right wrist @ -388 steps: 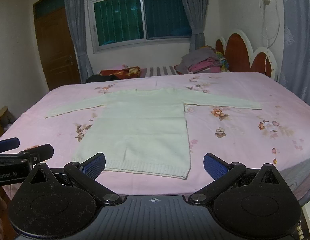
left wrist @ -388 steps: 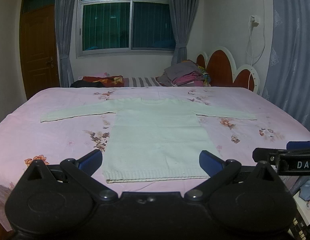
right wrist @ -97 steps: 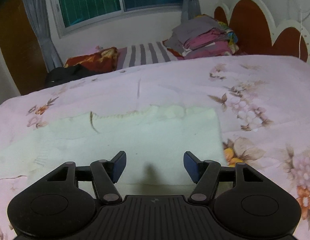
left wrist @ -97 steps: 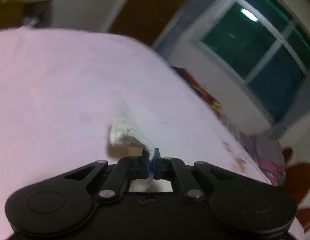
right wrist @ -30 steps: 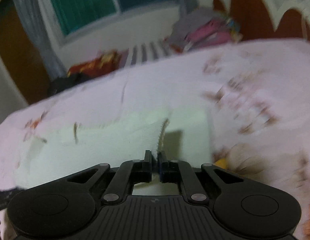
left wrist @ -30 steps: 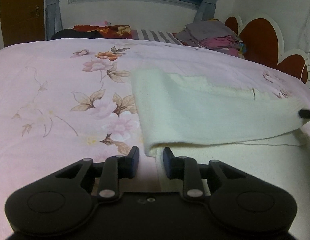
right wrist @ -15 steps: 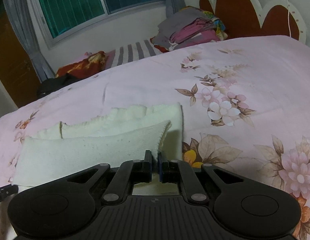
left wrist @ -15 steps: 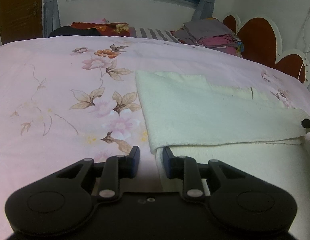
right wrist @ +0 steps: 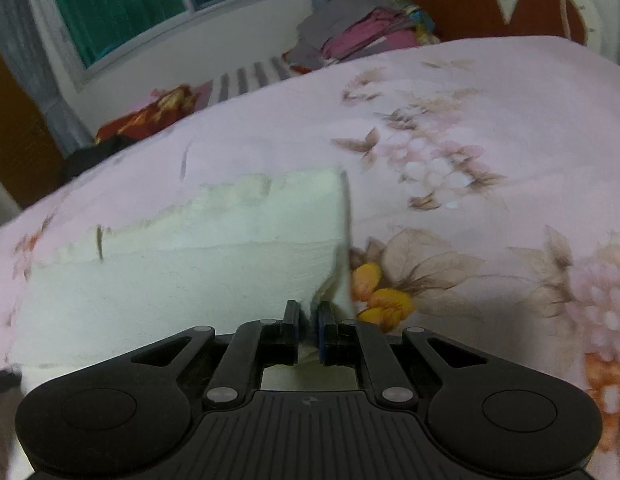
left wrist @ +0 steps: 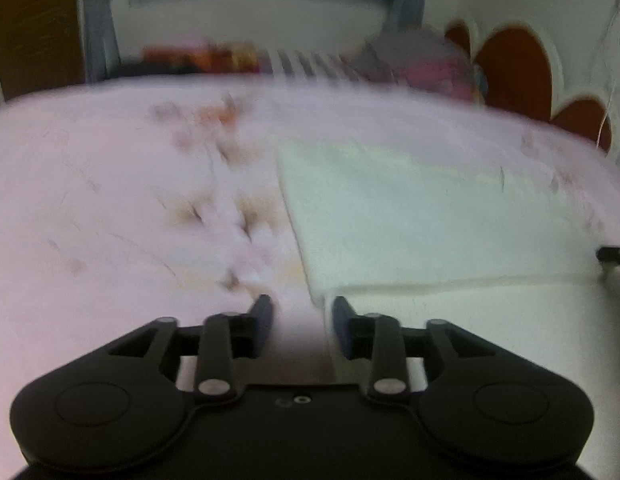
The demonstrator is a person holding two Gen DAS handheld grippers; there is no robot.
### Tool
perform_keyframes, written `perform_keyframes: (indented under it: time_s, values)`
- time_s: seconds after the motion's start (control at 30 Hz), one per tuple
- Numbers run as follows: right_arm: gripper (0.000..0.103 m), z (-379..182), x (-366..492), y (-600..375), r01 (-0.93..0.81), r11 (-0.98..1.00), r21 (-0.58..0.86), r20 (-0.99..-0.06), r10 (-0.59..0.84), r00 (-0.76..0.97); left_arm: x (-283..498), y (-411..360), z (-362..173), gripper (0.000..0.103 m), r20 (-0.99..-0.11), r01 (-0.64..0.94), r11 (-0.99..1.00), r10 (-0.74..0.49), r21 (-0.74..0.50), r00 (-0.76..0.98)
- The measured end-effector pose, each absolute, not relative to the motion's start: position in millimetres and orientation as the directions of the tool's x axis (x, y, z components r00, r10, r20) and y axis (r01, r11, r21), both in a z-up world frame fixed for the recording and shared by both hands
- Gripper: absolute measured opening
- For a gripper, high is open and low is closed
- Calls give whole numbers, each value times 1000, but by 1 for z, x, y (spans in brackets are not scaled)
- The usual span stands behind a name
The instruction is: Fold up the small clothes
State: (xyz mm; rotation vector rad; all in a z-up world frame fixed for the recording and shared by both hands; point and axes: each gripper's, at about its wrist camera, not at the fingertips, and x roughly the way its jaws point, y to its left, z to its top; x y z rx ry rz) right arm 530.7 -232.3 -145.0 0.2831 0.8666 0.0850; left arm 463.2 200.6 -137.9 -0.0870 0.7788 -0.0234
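Observation:
A pale cream knitted sweater (left wrist: 430, 216) lies on the pink floral bedspread (left wrist: 110, 200), partly folded, with one layer lying across the body. My left gripper (left wrist: 301, 314) is open and empty, just short of the fold's near left corner. In the right wrist view the sweater (right wrist: 170, 272) fills the lower left. My right gripper (right wrist: 307, 318) has its jaws nearly closed on the sweater's right edge, with cloth pinched between them. The left wrist view is motion-blurred.
A pile of folded clothes (right wrist: 362, 32) lies near the red and white headboard (right wrist: 470, 0). A striped pillow (right wrist: 250, 76) and a red patterned cloth (right wrist: 150, 112) lie under the window. A brown door (left wrist: 34, 24) stands at the far left.
My left gripper has opened wider and pulled back a little from the fold. My right gripper has brought the sleeve edge down onto the sweater and its jaws have parted slightly.

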Motion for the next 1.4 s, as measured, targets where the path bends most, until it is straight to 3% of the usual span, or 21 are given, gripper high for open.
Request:
perform_keyframes:
  time_s: [0.03, 0.07, 0.2, 0.3, 0.47, 0.57, 0.67, 0.83, 0.97, 1.0, 1.07, 1.13, 1.23, 1.3, 1.4]
  values:
    - [14, -134, 523, -234, 49, 964, 260, -712, 158, 685, 460, 198, -130, 53, -673, -4, 997, -46, -73, 738]
    - [18, -124, 516, -234, 30, 969, 246, -673, 149, 725, 461, 192, -123, 55, -657, 6, 998, -43, -57, 753]
    - [18, -129, 528, -208, -81, 966, 245, -684, 231, 692, 498, 154, -137, 56, -664, 91, 992, -127, -89, 737]
    - [18, -159, 541, -194, -90, 984, 157, -769, 178, 614, 515, 151, -167, 55, -713, 90, 989, -147, -117, 686]
    - [18, -136, 543, -196, -153, 974, 167, -726, 227, 649, 530, 157, -151, 63, -689, 107, 986, -164, -125, 706]
    - [18, -140, 573, -175, -216, 949, 232, -729, 316, 608, 567, 156, -153, 63, -691, 109, 988, -152, -106, 706]
    - [18, -150, 590, -148, -309, 933, 187, -733, 342, 588, 596, 171, -166, 62, -708, 68, 986, -155, -150, 688]
    - [18, -161, 603, -188, -137, 976, 171, -752, 219, 622, 593, 202, -168, 61, -695, 52, 973, -199, -227, 691]
    - [20, -141, 594, -176, -201, 947, 250, -713, 321, 623, 585, 165, -152, 63, -660, 122, 966, -245, -228, 710]
    - [23, -139, 593, -160, -249, 929, 273, -704, 369, 606, 586, 146, -151, 63, -667, 160, 964, -262, -211, 698]
    - [56, -140, 593, -127, -311, 907, 283, -695, 418, 586, 587, 116, -153, 63, -683, 207, 965, -259, -159, 683]
    - [55, -149, 590, -104, -358, 892, 276, -716, 439, 543, 584, 103, -158, 60, -703, 236, 961, -268, -145, 659]
    - [55, -152, 577, -108, -434, 892, 126, -735, 378, 563, 568, 124, -161, 66, -715, 259, 956, -277, -138, 642]
    - [55, -156, 577, -144, -355, 933, 60, -747, 278, 604, 555, 150, -168, 64, -740, 231, 970, -215, -82, 637]
    - [55, -156, 578, -207, -152, 986, 70, -768, 151, 623, 533, 170, -155, 64, -740, 165, 986, -128, -24, 660]
